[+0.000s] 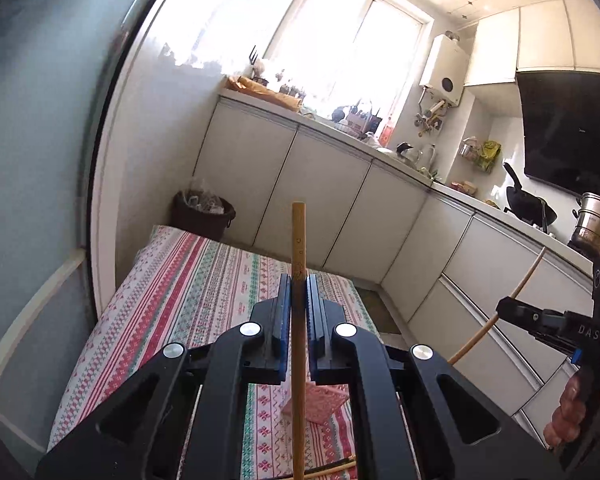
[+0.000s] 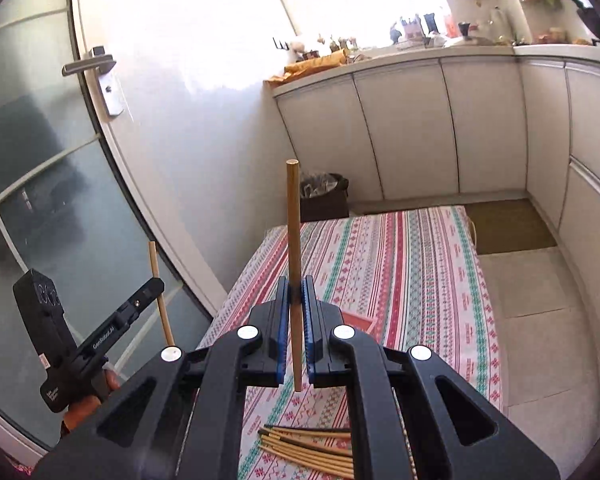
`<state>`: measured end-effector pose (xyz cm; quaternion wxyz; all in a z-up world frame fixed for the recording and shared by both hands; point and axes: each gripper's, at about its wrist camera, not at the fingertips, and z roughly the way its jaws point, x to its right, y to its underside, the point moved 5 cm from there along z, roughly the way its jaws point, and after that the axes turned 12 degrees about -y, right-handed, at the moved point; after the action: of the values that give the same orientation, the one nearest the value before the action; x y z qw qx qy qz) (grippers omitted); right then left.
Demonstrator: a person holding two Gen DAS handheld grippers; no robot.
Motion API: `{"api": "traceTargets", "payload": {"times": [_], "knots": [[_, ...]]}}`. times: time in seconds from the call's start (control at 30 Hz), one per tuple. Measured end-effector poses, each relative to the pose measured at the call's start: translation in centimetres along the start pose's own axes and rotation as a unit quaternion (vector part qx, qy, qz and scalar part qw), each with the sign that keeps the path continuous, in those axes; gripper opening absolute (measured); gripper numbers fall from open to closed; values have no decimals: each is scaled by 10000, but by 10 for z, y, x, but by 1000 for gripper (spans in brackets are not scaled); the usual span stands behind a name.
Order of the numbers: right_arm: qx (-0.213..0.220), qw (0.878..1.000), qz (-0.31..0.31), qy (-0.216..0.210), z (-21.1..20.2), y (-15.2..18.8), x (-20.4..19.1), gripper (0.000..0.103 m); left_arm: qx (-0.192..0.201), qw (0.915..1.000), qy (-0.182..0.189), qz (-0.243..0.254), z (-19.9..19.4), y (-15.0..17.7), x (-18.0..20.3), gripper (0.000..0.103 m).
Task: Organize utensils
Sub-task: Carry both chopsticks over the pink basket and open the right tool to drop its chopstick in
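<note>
My left gripper (image 1: 299, 280) is shut on a bamboo chopstick (image 1: 299, 236) that stands upright between its blue pads, above the table with the striped cloth (image 1: 180, 300). A pink box (image 1: 320, 404) lies on the cloth below it. At the right edge my right gripper (image 1: 505, 308), held by a hand, grips a second chopstick (image 1: 528, 276). In the right wrist view the right gripper (image 2: 298, 282) is shut on its upright chopstick (image 2: 292, 220). Several more chopsticks (image 2: 308, 448) lie in a bundle on the cloth underneath. The left gripper (image 2: 156, 284) shows at the left with its chopstick (image 2: 155, 264).
A dark waste bin (image 1: 204, 216) stands past the table's far end. White cabinets (image 1: 332, 200) run under a cluttered counter, with a wok (image 1: 528, 200) and a steel pot (image 1: 596, 216) at the right. A glass door with a handle (image 2: 88, 64) is on the left. Tiled floor (image 2: 540, 320) lies right of the table.
</note>
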<state>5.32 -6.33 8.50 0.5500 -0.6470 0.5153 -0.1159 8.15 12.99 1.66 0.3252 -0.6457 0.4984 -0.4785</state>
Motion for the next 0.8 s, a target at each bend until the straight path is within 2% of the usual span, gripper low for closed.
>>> {"api": "traceTargets", "payload": {"times": [0.17, 0.3, 0.47, 0.63, 0.77, 0.8], "knots": [[359, 9990, -163, 227, 12, -29, 5, 7, 379, 9991, 203, 19, 13, -28, 29, 6], [438, 9979, -234, 406, 35, -37, 19, 7, 523, 9983, 274, 33, 26, -30, 37, 6], [269, 9983, -117, 498, 73, -20, 45, 7, 370, 9991, 149, 106, 54, -20, 38, 6], [174, 9985, -4, 526, 95, 2, 61, 7, 430, 9989, 171, 23, 69, -24, 42, 6], [170, 9985, 74, 512, 98, 7, 62, 11, 542, 9982, 247, 16, 77, -28, 52, 6], [178, 9983, 88, 546, 98, 7, 63, 15, 562, 9981, 266, 20, 79, -29, 55, 6]]}}
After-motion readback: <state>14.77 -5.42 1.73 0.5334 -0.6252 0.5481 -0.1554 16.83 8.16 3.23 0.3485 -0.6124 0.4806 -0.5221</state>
